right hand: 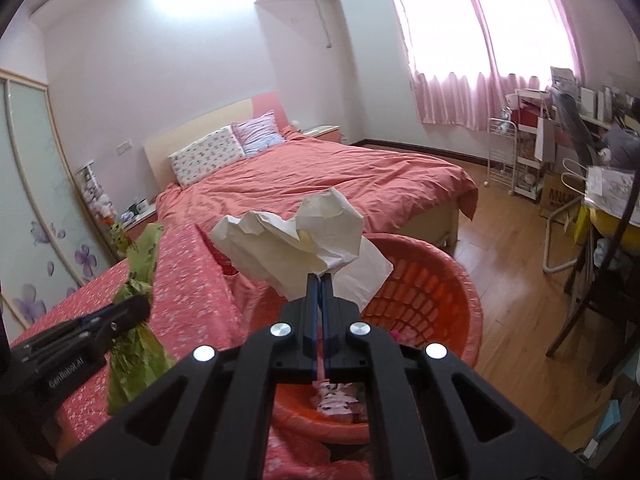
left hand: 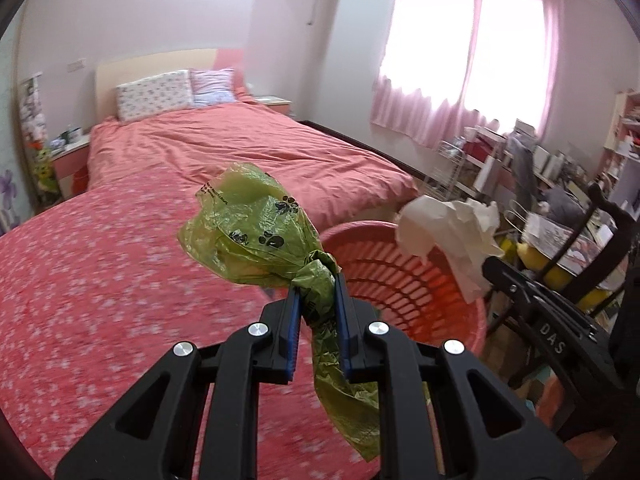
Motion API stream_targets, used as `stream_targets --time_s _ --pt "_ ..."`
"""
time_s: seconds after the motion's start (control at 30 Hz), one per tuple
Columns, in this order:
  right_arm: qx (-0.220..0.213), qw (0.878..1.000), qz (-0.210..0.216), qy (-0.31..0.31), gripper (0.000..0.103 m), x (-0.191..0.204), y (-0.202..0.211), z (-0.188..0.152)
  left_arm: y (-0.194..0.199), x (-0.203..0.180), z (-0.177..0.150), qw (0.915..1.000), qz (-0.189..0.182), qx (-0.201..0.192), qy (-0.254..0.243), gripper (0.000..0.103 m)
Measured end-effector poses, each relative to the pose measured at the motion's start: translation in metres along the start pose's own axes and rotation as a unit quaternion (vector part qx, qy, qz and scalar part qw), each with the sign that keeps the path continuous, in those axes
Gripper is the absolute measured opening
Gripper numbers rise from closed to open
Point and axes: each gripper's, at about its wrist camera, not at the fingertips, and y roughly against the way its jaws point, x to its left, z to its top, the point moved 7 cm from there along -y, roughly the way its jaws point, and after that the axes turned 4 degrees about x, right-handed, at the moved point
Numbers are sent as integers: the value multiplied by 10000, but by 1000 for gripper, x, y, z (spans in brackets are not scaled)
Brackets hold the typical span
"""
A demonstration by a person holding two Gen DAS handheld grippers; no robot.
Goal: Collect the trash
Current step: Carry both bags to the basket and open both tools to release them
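The left gripper (left hand: 316, 280) has its fingers closed on the knotted neck of a green bag (left hand: 256, 228) at the centre of its view, above the pink bedspread (left hand: 100, 260). The right gripper (right hand: 319, 280) pinches a crumpled tissue (right hand: 296, 236) with fingers fully closed, over the orange basket (right hand: 452, 280) at lower centre.

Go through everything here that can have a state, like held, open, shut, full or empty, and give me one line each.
left gripper: shut on the green bag.
green bag: knotted, held off the bed by its neck.
right gripper: shut on the crumpled tissue.
crumpled tissue: held above the basket.
red basket: upright, open-topped, some items already at the bottom.
curtains: drawn, daylight coming through.
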Motion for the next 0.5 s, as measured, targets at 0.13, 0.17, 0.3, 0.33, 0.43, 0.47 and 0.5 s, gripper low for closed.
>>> stream_targets --time_s 0.13,0.17,0.3,0.33,0.43,0.47,0.5 --pt "-13 9999 -56 -100 3 -16 -8 3 -17 -20 1 9997 -192 77 -152 16" --pt "-20 9999 -61 -128 3 -19 -9 4 -20 -23 1 9995 -228 97 -180 16" --pt "-26 9997 -89 -221 4 -31 -16 7 -32 -32 1 9989 -340 177 -256 16" --pt "-21 9997 -95 -241 4 -33 -18 8 -36 -34 1 9987 -379 203 -266 16" --pt "-2 9995 -85 -319 4 -40 -24 11 -41 -36 1 9983 -440 246 -284 16" --pt "11 9994 -63 -355 6 -43 -28 12 -43 -36 1 9982 -465 273 -280 17" --pt "20 9993 -47 -376 8 -44 -29 13 -46 -36 0 9981 -448 310 -274 21"
